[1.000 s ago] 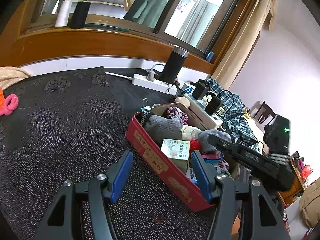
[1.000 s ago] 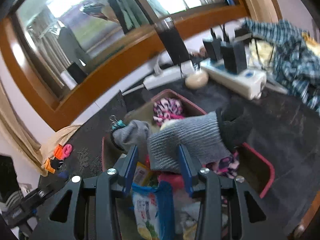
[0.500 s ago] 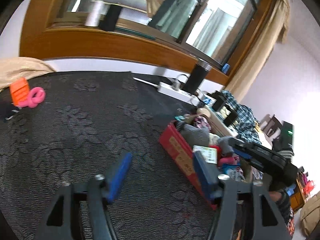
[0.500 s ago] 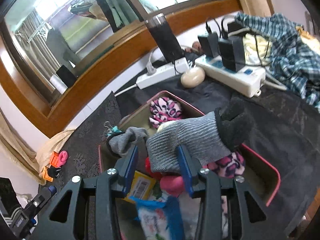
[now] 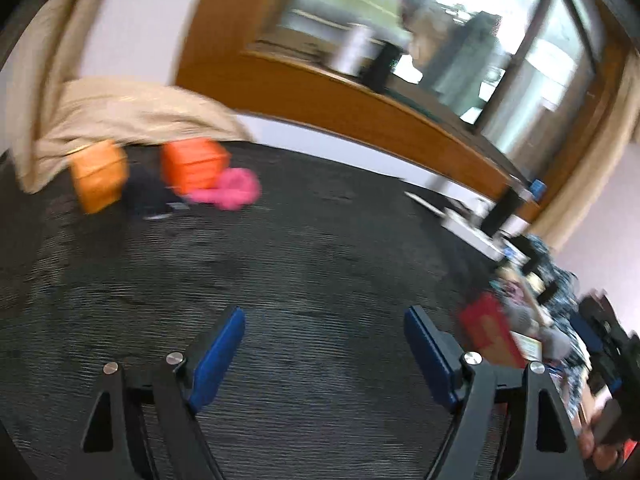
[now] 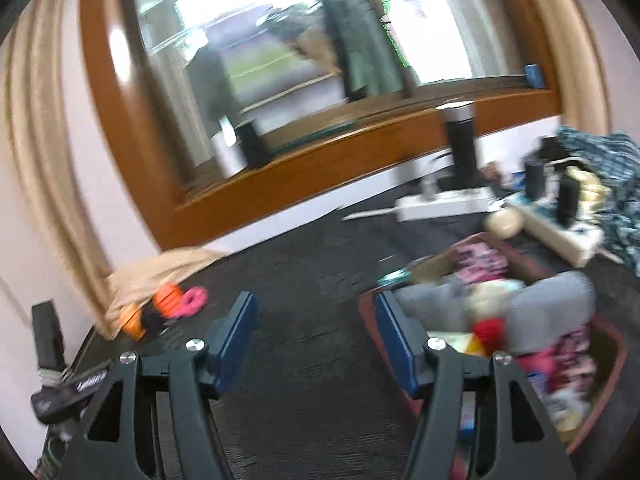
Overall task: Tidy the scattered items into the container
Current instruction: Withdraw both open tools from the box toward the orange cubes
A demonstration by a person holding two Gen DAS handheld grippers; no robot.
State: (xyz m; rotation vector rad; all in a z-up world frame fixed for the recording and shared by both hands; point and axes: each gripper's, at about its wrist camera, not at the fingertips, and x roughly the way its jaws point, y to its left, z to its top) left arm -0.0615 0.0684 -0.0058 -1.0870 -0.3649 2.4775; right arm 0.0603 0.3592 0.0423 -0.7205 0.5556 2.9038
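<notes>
Both views are blurred. The left gripper hangs over a dark patterned table, its blue jaws opening with nothing between them. Far ahead at the table's back edge, beside a beige cloth, lie two orange blocks and a pink item, close together. The right gripper also has its jaws opening and empty. Just to its right sits the red container, heaped with grey socks and other small things. A white power strip lies behind it.
</notes>
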